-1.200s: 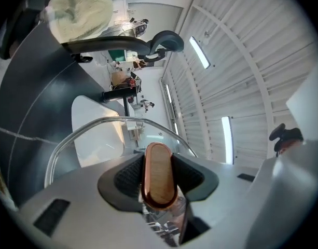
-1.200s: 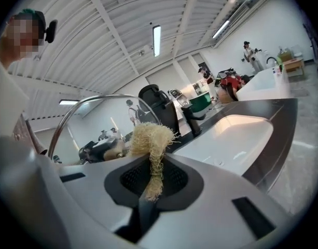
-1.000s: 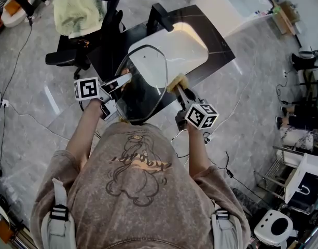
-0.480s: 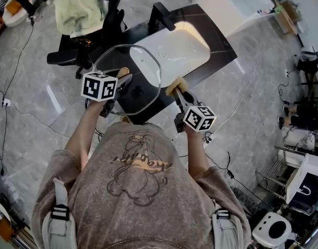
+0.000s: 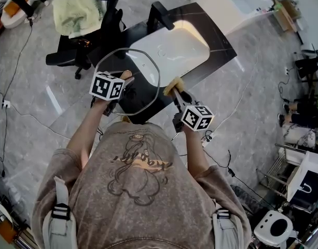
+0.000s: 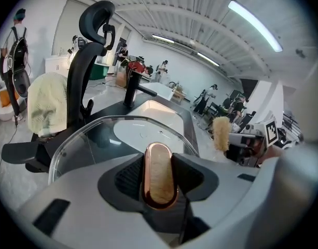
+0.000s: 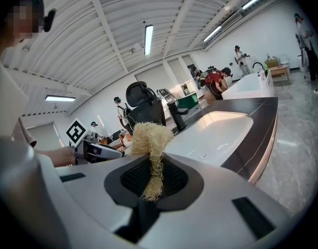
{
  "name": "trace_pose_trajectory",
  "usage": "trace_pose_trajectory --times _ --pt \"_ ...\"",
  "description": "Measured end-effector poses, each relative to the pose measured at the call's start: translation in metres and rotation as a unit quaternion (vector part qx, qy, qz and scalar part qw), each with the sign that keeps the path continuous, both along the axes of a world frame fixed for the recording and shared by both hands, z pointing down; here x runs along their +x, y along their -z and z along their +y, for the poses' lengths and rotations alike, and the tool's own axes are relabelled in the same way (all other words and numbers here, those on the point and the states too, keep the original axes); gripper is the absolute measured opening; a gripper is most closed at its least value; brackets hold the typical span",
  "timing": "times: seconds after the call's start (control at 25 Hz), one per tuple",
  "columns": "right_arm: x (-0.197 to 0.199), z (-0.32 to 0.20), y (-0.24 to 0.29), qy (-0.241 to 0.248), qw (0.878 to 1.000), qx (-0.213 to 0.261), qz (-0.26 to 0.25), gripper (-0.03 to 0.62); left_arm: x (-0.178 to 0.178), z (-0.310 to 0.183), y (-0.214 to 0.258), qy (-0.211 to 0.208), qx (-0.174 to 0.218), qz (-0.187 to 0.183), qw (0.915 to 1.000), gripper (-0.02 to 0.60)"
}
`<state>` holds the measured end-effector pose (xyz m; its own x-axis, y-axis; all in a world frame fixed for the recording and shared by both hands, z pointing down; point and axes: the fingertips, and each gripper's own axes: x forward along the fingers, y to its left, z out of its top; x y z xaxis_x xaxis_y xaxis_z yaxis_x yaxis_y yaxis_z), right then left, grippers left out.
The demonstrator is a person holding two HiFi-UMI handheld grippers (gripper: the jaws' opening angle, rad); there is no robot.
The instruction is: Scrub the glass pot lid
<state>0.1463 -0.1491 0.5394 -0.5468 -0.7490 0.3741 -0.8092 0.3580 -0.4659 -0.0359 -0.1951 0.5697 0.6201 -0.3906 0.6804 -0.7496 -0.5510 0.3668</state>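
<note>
**Lid held by its handle, scrubber waiting at the rim**

The left tongs (image 5: pixel 127 83) are clamped on the copper-rimmed handle (image 6: pixel 159 173) of the glass pot lid (image 5: pixel 140 66). In the left gripper view the handle stands upright between the two dark pads, which press on it from either side. The lid is off the table (image 5: pixel 217 39), held in the air over its near left part. It overlaps the near corner of the white sink (image 5: pixel 182 48), and its clear pane faces roughly upward towards the head camera.

The right tongs (image 5: pixel 176 92) are closed on a straw-coloured loofah scrubber (image 5: pixel 173 85). Its thin lower end is pinched between the pads, and its bushy top (image 7: pixel 147 137) sticks out beyond them. The scrubber sits just beside the lid's right rim, with a small gap visible between them in the left gripper view.

A black faucet (image 5: pixel 160 14) stands at the far edge of the sink. Left of the table is a black office chair (image 5: pixel 70 57) with a pale yellow towel (image 5: pixel 75 10) draped over it.
</note>
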Motion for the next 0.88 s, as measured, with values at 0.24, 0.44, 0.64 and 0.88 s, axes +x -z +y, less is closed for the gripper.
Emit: trace_pose_trajectory --times 0.24,0.44,0.64,0.88 --pt "-0.004 0.001 -0.001 0.001 1.000 -0.003 -0.002 0.041 0.007 0.000 -0.033 0.002 -0.020 0.003 0.9998 0.181" --pt "-0.005 0.001 -0.002 0.003 1.000 -0.006 -0.002 0.042 0.008 0.000 -0.053 0.004 -0.028 -0.012 0.9995 0.181" --pt "-0.005 -0.001 -0.004 0.005 1.000 -0.009 -0.001 0.041 0.010 -0.001 -0.063 0.005 -0.035 -0.015 0.9993 0.183" --pt "-0.005 -0.001 -0.005 0.006 1.000 -0.013 -0.002 0.041 0.015 0.002 -0.072 0.002 -0.040 -0.021 0.9990 0.183"
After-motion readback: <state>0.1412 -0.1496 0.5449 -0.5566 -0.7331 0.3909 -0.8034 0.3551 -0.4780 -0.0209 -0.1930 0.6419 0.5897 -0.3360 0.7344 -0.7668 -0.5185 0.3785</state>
